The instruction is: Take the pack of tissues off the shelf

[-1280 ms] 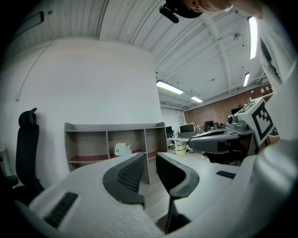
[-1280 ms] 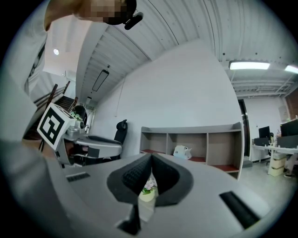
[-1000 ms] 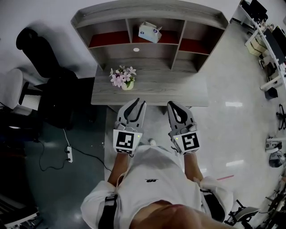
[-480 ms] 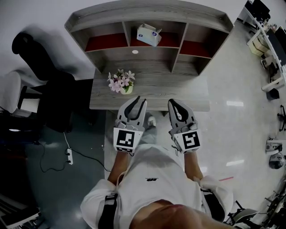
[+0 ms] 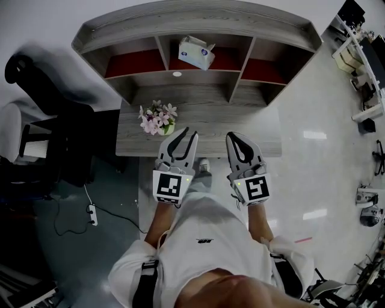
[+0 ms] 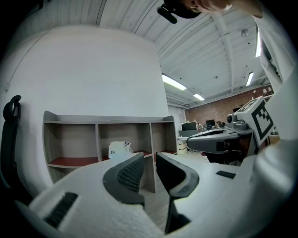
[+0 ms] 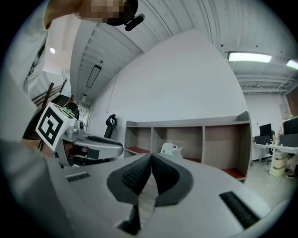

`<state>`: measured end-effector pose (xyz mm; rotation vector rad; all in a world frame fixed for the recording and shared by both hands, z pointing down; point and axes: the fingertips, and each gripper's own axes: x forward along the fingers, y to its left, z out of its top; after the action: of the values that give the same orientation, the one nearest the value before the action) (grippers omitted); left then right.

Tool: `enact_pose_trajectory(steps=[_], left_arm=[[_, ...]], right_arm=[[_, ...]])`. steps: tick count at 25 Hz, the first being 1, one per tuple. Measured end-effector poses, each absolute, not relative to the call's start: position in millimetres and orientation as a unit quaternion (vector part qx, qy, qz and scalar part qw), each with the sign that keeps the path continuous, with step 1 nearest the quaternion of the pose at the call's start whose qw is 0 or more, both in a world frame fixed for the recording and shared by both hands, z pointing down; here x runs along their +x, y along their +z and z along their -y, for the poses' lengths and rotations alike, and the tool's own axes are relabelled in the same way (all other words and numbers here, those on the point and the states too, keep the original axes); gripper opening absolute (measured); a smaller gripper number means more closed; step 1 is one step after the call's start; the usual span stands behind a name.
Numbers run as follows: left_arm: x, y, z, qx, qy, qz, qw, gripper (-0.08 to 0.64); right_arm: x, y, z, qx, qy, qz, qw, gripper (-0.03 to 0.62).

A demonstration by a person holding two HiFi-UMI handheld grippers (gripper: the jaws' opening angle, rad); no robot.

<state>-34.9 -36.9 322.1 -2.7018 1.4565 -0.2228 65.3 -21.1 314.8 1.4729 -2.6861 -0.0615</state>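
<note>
The pack of tissues (image 5: pixel 194 53) is a white and blue packet lying tilted in the middle compartment of the grey wooden shelf unit (image 5: pixel 198 15) at the back of the desk. It also shows small as the tissues (image 6: pixel 119 149) and the tissues (image 7: pixel 170 148) in the two gripper views. Both grippers hang over the desk's front edge, far short of the shelf. My left gripper (image 5: pixel 187 132) (image 6: pixel 149 157) has a narrow gap between its jaws and holds nothing. My right gripper (image 5: pixel 234 136) (image 7: pixel 152 155) has its tips touching, empty.
A small pot of pink flowers (image 5: pixel 156 118) stands on the desk (image 5: pixel 246 129) just ahead of the left gripper. The shelf's side compartments have red floors. A black chair (image 5: pixel 42 90) stands left of the desk, and a power strip (image 5: pixel 91 210) lies on the floor.
The desk and shelf have grown larger and shifted down in the head view as the person steps closer. Both grippers keep the same pose in front of the body.
</note>
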Motion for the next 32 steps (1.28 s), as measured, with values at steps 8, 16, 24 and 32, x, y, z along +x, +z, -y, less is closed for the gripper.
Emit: enact_pose_trajectory(steps=[8, 16, 24, 32], left_arm=[[-30, 329, 81, -0.878, -0.079, -0.472, 0.027, 0.091], [-29, 338, 118, -0.878, -0.084, -0.47, 0.019, 0.091], [-25, 346, 152, -0.879, -0.091, -0.467, 0.012, 0.091], [-19, 354, 185, -0.882, -0.094, -0.462, 0.003, 0.09]], right_arm=[[62, 322, 67, 0.476, -0.01, 0.878, 0.044, 0.026], [56, 328, 104, 0.467, -0.006, 0.883, 0.043, 0.026], [61, 338, 138, 0.473, 0.007, 0.879, 0.06, 0.026], [63, 345, 171, 0.474, 0.014, 0.878, 0.068, 0.026]])
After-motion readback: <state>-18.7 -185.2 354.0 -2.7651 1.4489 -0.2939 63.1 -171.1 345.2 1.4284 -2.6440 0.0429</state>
